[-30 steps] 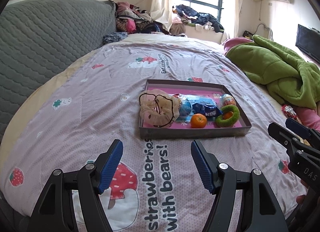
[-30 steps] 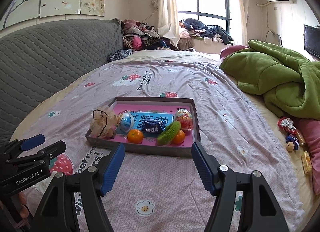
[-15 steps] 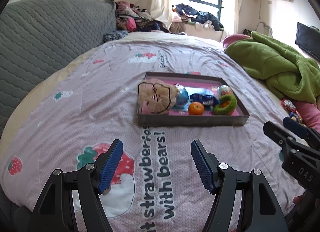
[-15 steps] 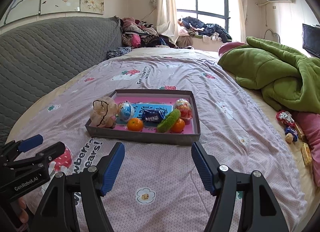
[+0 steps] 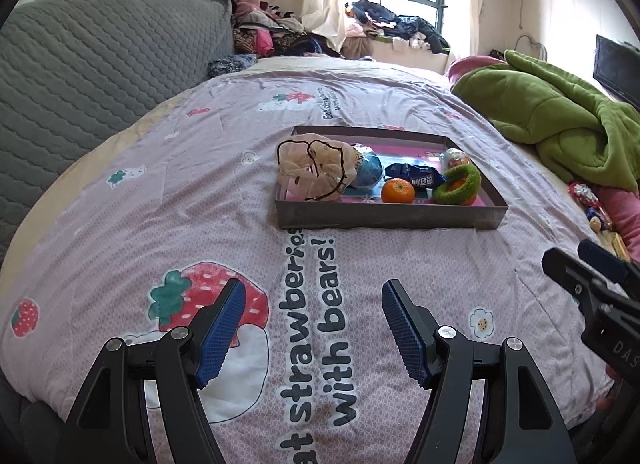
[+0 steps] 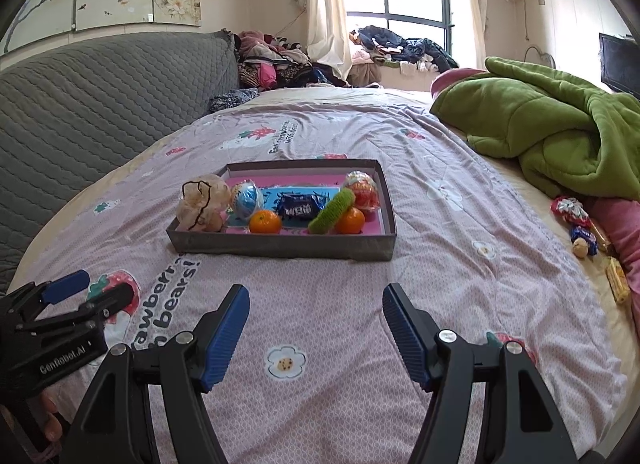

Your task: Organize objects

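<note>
The tray [image 6: 280,250], a shallow grey box with a pink floor, sits on the bed's strawberry-print quilt [image 6: 420,168] in the middle of the right wrist frame, well ahead of both tools. From left to right it holds a beige scrunchie [image 6: 204,202] edged in black against the left wall, a blue foil ball [image 6: 248,198] just beside it, a mandarin [image 6: 265,222] at the near wall, a dark blue snack packet [image 6: 300,206] in the centre, a green knitted ring [image 6: 332,211] leaning on a second mandarin [image 6: 351,220], and a clear-wrapped orange sweet [image 6: 362,190] at the right wall. At the right edge of the frame a green blanket [image 6: 560,136] is heaped on the bed, with a few wrapped sweets [image 6: 576,220] lying below it on the quilt.

The left tool [image 5: 312,324] hangs low in the left wrist frame over the printed lettering, its blue pads spread wide with nothing between them. The right tool [image 6: 314,330] fills the bottom of its own frame, likewise spread wide and holding nothing, above the quilt and short of the tray.
</note>
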Available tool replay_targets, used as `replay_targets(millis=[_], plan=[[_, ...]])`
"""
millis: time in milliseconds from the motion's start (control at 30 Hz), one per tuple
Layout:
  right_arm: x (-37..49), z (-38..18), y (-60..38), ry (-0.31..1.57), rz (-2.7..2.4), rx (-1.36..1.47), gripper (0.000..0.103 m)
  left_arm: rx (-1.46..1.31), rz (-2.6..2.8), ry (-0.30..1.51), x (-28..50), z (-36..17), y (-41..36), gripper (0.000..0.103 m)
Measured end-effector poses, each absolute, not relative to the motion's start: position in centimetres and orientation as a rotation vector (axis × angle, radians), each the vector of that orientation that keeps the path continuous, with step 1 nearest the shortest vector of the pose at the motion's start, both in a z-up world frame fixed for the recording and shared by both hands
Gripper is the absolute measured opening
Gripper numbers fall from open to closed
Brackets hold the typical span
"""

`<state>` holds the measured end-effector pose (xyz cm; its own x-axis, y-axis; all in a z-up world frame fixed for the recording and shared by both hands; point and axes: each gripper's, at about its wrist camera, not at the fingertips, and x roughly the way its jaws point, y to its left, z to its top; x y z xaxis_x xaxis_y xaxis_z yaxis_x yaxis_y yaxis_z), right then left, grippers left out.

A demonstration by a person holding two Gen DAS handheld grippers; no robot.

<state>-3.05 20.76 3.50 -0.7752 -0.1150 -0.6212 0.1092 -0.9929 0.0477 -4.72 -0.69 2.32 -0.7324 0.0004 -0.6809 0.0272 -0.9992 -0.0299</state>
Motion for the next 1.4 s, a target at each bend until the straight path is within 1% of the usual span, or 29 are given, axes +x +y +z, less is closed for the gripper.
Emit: replay_targets(millis=[733,1233,1400], plan=[[-1.3,-0.3,20.8,0.006,-2.813,1.065,0.069,1.162,-2.898,0.064,-4.1,-0.1,-1.2,0.072],[-1.0,-1.7,20.3,0.026,-2.801,1.097,0.069,1.164,-2.918,0.050,-3.7,-1.0,-1.0,0.072],[-0.9,-1.9,20.2,0.033,-2.792,1.110,0.069,1.195,-2.911,0.076,-3.9,-1.5,-1.2,0.072]])
